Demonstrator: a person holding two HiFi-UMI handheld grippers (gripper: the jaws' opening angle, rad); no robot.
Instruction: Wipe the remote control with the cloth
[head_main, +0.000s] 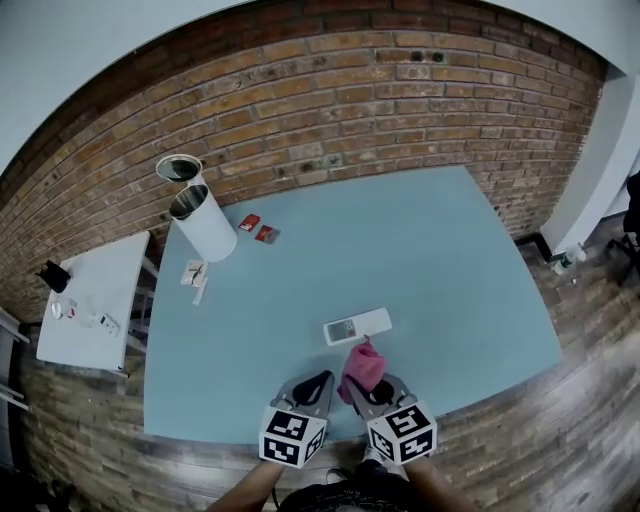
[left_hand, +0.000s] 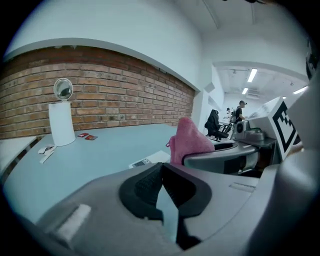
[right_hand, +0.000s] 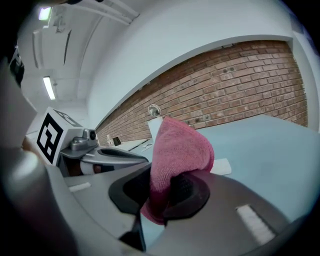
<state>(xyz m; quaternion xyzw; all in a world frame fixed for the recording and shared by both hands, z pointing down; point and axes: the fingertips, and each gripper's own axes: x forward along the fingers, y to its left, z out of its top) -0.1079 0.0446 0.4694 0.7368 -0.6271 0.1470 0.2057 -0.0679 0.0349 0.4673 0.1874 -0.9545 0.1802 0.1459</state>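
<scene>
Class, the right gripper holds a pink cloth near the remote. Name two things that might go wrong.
The remote lies loose on the table, with the shut left gripper off it: a wipe may push it away. The right gripper pinches the cloth near one end, so it may slip out.

We see the white remote control (head_main: 357, 326) lying flat on the blue table (head_main: 450, 260), face up, its small display at the left end. The pink cloth (head_main: 362, 368) stands bunched upright just beside it, its lower end pinched in the right gripper (right_hand: 167, 192).
</scene>
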